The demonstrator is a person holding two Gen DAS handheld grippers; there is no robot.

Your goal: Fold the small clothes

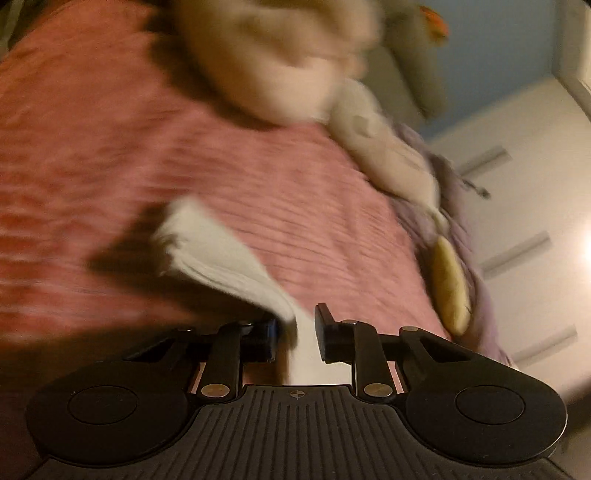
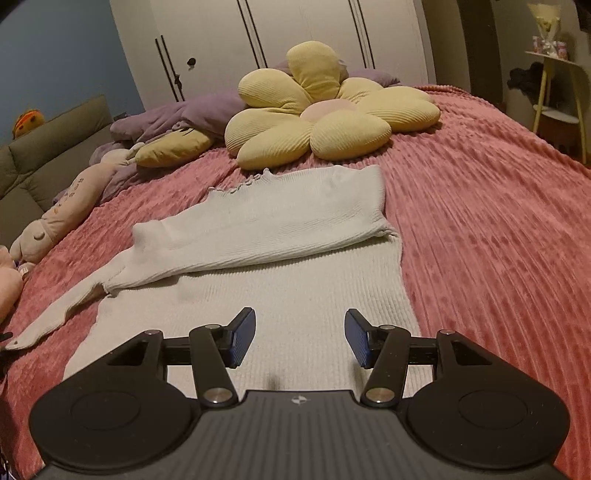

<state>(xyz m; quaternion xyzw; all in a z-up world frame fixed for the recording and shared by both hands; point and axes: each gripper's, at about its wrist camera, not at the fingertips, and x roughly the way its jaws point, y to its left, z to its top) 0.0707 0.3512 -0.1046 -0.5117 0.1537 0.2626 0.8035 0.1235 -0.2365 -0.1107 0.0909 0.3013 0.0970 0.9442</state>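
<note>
A white ribbed knit top [image 2: 277, 229] lies on the pink bedspread [image 2: 480, 221], its upper half folded over the lower, with one long sleeve [image 2: 59, 314] trailing off to the left. My right gripper [image 2: 300, 339] hovers over the near part of the top, open, with nothing between its fingers. The left wrist view is blurred and tilted. There a white strip of the garment [image 1: 214, 254] rises off the bedspread [image 1: 92, 147] and runs down between the fingers of my left gripper [image 1: 299, 336], whose jaws stand narrow with the cloth filling the gap.
A yellow flower cushion [image 2: 325, 110] and a purple blanket [image 2: 207, 110] lie at the far end of the bed. Plush toys [image 2: 62, 210] line the left edge by a grey sofa [image 2: 44, 158]. White wardrobe doors [image 2: 295, 29] stand behind, a small shelf [image 2: 554, 92] at right.
</note>
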